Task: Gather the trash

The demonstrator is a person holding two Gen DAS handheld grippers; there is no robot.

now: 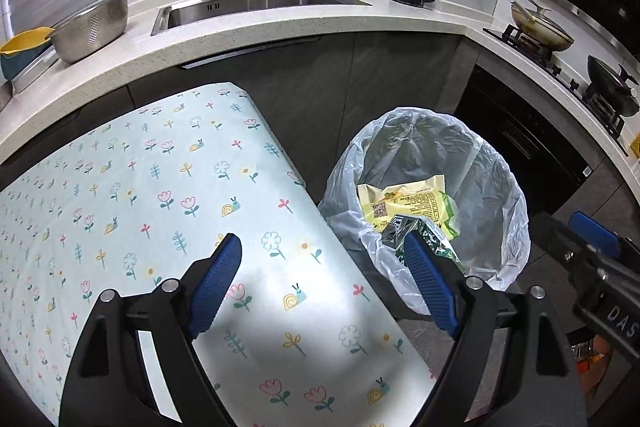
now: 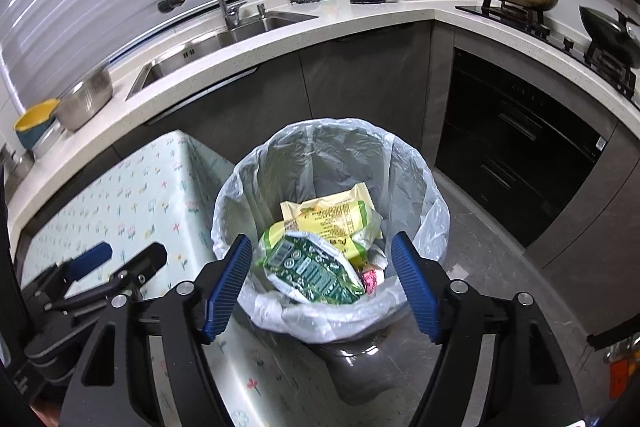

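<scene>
My left claw (image 1: 322, 263) hangs spread wide over the flowered table (image 1: 140, 187), holding nothing. My right claw (image 2: 322, 269) gapes empty above the bin (image 2: 424, 195), where the green wrapper (image 2: 316, 271) and yellow wrapper (image 2: 332, 215) lie.

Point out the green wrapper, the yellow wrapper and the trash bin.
green wrapper (image 2: 316, 273): right wrist view, middle of its printed face.
yellow wrapper (image 2: 332, 213): right wrist view, its upper flat part.
trash bin (image 2: 436, 203): right wrist view, bag-lined right rim.
</scene>
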